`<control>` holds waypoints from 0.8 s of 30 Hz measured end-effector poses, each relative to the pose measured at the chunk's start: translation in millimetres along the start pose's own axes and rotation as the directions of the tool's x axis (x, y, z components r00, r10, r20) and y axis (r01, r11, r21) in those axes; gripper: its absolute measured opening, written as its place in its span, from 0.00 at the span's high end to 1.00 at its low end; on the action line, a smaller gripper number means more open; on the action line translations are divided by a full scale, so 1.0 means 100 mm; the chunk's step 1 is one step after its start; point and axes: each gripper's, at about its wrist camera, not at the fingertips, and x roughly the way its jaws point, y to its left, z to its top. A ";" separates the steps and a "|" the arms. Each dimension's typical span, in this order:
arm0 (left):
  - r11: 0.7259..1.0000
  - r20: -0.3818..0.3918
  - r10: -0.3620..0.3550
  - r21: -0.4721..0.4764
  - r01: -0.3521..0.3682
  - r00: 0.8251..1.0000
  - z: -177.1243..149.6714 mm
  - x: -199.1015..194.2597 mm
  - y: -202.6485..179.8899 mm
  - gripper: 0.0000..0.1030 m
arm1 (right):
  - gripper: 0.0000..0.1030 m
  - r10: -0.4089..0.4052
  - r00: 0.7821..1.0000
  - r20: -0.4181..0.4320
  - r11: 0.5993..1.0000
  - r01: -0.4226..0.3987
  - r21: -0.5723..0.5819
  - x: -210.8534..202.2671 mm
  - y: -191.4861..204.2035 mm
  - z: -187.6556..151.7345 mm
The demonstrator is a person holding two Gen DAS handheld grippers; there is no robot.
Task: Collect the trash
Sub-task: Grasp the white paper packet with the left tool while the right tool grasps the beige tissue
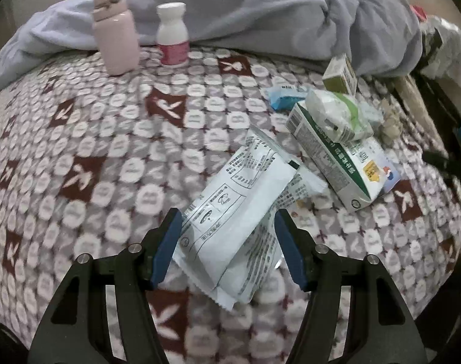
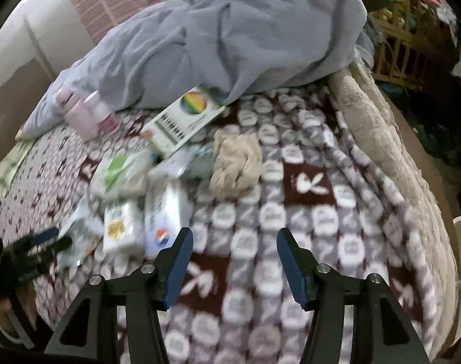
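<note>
The left gripper is hovering over the patterned blanket with its jaws standing wide. A white printed wrapper is lying flat on the blanket between the two blue pads; whether either pad is touching it cannot be told.

Beyond the wrapper, toward the blanket's right edge, a green-and-white carton is lying on its side, and a crumpled clear bag is resting on top of it. A small blue packet is lying just behind that pile, and a small green box is standing near the grey quilt. At the far left, a pink bottle and a white bottle with a pink label are standing upright beside each other against the quilt.

The right gripper is also standing wide, holding nothing, with bare blanket between its fingers. In its view a box with a rainbow disc is lying tilted at the quilt's edge, and a beige crumpled wad is lying just right of the trash pile. A card bearing a red-and-blue logo is lying just beside the gripper's left finger. The left gripper is showing at the left edge, blurred.
</note>
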 end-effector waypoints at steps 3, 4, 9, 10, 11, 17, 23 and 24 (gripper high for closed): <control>0.998 -0.008 0.032 0.046 -0.031 0.999 0.06 0.10 -0.08 0.40 | 0.46 -0.008 1.000 -0.005 1.000 0.008 -0.001 0.14 -0.02 0.16; 0.997 -0.007 0.036 0.068 -0.035 0.999 0.09 0.13 -0.11 0.39 | 0.46 -0.013 1.000 -0.006 1.000 0.013 -0.006 0.19 -0.03 0.21; 0.996 -0.045 0.008 0.087 -0.004 0.999 0.17 0.27 -0.12 0.39 | 0.46 0.019 1.000 -0.014 1.000 -0.018 0.020 0.46 -0.09 0.43; 0.997 -0.045 -0.007 0.077 0.010 0.999 0.17 0.28 -0.10 0.39 | 0.46 0.026 0.999 -0.021 0.999 -0.026 0.030 0.52 -0.11 0.45; 0.997 -0.046 -0.016 0.071 0.019 0.999 0.17 0.28 -0.09 0.39 | 0.53 0.028 0.999 -0.030 0.999 -0.026 0.038 0.57 -0.13 0.47; 0.995 -0.042 -0.093 0.034 0.094 0.995 0.12 0.15 0.01 0.61 | 0.78 0.065 0.998 0.013 0.998 -0.065 0.025 0.44 -0.15 0.38; 0.996 0.005 -0.085 -0.030 0.085 0.996 0.08 -0.16 0.05 0.71 | 0.79 0.075 0.995 0.073 0.997 -0.074 -0.016 -0.03 -0.15 0.20; 0.996 0.016 -0.084 -0.037 0.084 0.996 0.08 -0.23 0.05 0.71 | 0.79 0.076 0.994 0.083 0.997 -0.074 -0.022 -0.11 -0.15 0.16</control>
